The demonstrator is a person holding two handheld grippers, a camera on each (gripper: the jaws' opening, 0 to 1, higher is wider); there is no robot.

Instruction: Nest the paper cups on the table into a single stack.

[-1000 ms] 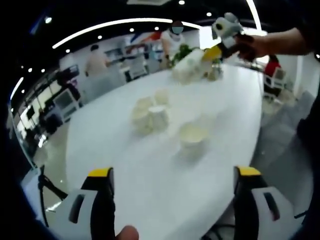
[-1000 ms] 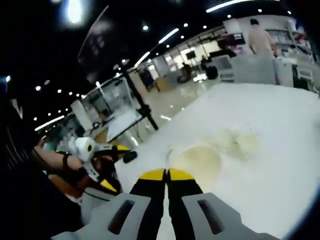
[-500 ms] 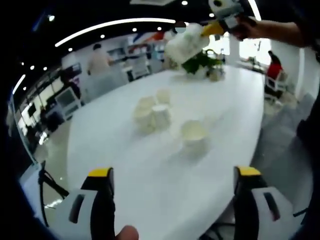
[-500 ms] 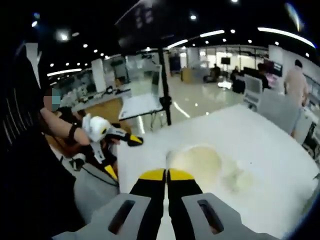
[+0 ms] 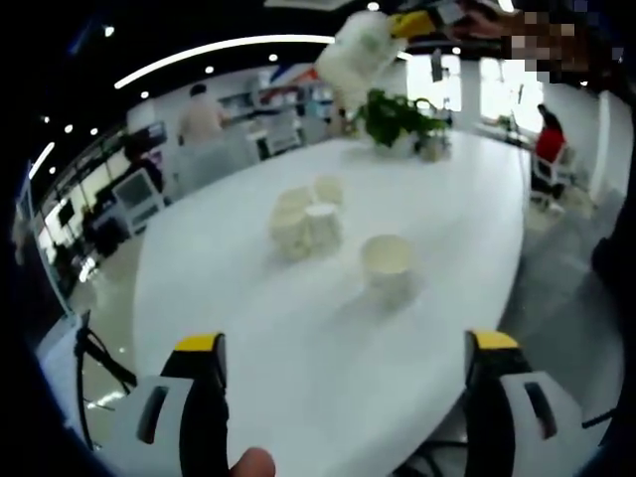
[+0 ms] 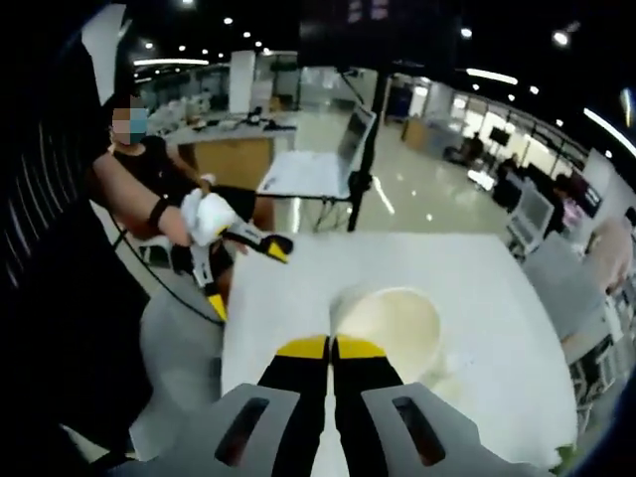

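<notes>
Right gripper [image 6: 331, 350] is clamped on a paper cup [image 6: 390, 323], raised above white table [image 5: 298, 328]. Left gripper [image 5: 348, 343] jaws apart, low over table edge. Single cup [image 5: 389, 263] beside cup cluster [image 5: 303, 224] mid-table.

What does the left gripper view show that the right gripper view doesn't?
The left gripper view gives the lone paper cup, a cluster of cups, a potted plant and its own open left tool. The right gripper view gives the right tool shut on the lifted cup's rim, and a tripod behind. Both show the white table, the lifted cup and both tools.
</notes>
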